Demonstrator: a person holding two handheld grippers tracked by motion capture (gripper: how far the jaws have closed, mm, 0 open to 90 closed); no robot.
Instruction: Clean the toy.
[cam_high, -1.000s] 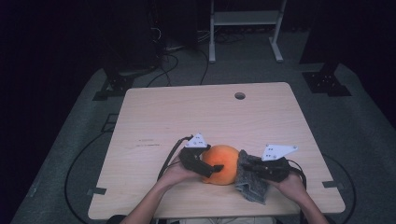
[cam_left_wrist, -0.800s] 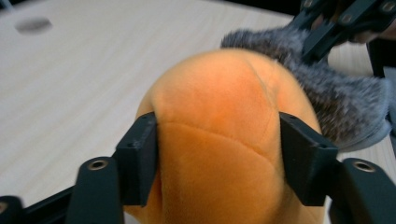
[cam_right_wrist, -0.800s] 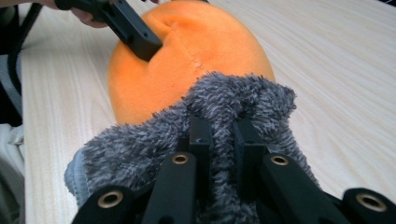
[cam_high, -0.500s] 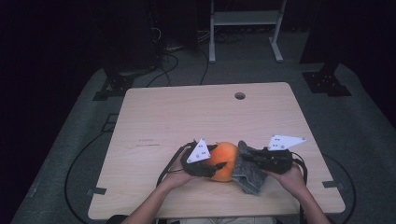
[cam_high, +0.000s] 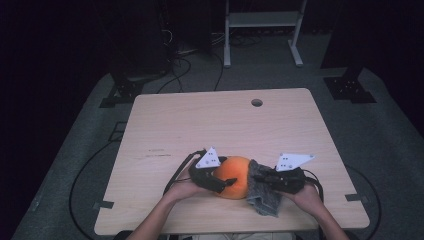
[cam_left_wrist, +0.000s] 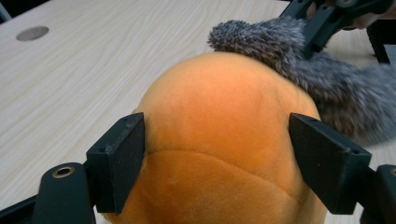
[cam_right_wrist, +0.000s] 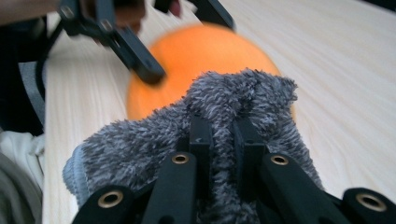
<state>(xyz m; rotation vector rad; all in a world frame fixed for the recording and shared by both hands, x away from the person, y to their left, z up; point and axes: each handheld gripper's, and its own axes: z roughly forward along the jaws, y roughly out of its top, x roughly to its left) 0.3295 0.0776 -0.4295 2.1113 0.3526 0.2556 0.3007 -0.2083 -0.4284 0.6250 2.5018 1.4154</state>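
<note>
A: The ball (cam_high: 235, 176), orange and plush, sits near the front edge of the bench (cam_high: 190, 120), roughly in the middle, between the two hands. Start from the left: what is the left gripper (cam_high: 222, 182) doing?

B: It comes in from the left side of the ball. In the left gripper view its fingers (cam_left_wrist: 122, 161) straddle the ball (cam_left_wrist: 219, 140), one against each flank. They have just been opening a little, and I judge that they still press lightly on the plush.

A: So the ball lies straight ahead of that gripper?

B: Yes, between the fingers and reaching beyond their tips. It is round, so it has no long axis to line up with.

A: And further right?

B: The grey cloth (cam_high: 264, 192), a fluffy one, lies against the right flank of the ball and hangs down to the bench. The right gripper (cam_high: 260, 177) has its fingers together, clamped on a fold of it; the right gripper view shows the cloth (cam_right_wrist: 187, 140) bunched around the fingers (cam_right_wrist: 201, 140), with the ball (cam_right_wrist: 187, 56) just beyond.

A: Which hand is nearer the ball?

B: Both are at it. The left has the ball itself; the right reaches it through the cloth. My guess is that the coming move is a wipe, so what matters is that the cloth stays on the right flank while the left steadies the ball opposite.
</note>
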